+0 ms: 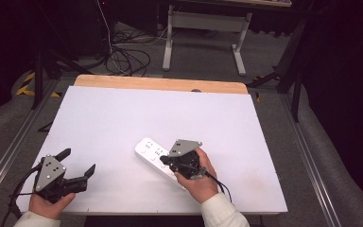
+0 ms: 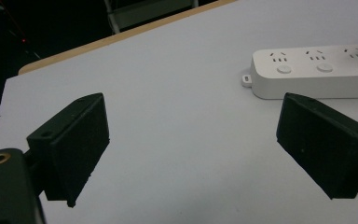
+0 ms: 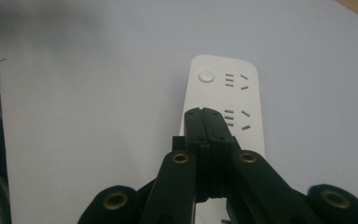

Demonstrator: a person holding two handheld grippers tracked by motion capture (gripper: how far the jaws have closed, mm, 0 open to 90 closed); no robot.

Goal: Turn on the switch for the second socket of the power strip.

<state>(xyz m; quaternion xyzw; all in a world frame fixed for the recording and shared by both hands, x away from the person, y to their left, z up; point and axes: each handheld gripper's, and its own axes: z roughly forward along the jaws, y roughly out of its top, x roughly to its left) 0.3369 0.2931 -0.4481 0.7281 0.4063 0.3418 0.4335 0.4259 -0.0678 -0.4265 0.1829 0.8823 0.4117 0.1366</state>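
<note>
Right gripper pressed together above power strip, seen close.

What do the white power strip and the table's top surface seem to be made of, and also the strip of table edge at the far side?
The power strip looks like white moulded plastic: smooth, rounded corners, a soft sheen. The table's top surface seems a matte white laminate or sheet, flat and without grain; I cannot tell which. The far edge looks like light wood or wood-look board, judging by its tan colour.
</note>
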